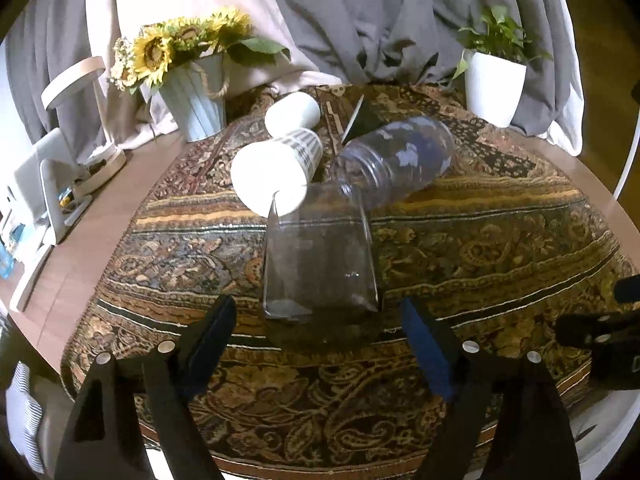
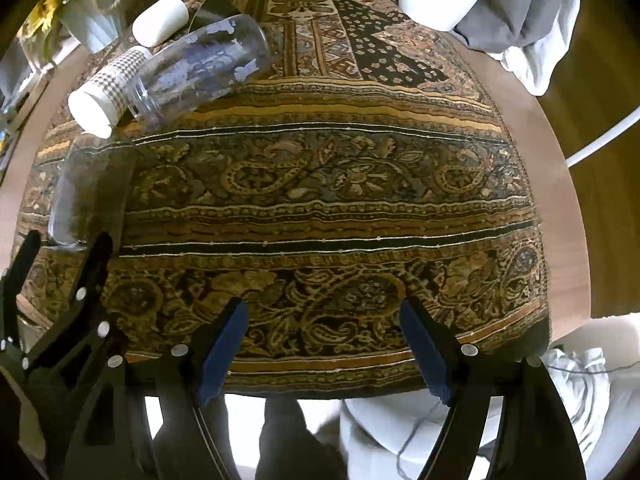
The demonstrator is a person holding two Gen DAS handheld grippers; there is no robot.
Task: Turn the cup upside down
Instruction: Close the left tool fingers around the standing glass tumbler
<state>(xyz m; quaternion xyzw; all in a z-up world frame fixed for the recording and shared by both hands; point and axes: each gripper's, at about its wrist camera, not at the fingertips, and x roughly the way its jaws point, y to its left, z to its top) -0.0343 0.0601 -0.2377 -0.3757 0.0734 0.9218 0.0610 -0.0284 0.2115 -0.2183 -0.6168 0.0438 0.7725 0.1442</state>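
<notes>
A clear square glass cup (image 1: 320, 256) stands on the patterned cloth (image 1: 480, 248), straight ahead of my left gripper (image 1: 320, 320). The left gripper is open, its blue-padded fingers just short of the cup's base on either side. The cup also shows in the right wrist view (image 2: 92, 188) at the far left, with the left gripper (image 2: 64, 248) in front of it. My right gripper (image 2: 324, 320) is open and empty above the cloth's near edge.
Behind the cup lie a clear plastic jar (image 1: 396, 160), a checked paper cup (image 1: 276, 172) and a white cup (image 1: 292, 114), all on their sides. A sunflower vase (image 1: 196, 96) stands back left, a white plant pot (image 1: 494, 88) back right. A lamp and stand (image 1: 80, 120) are at left.
</notes>
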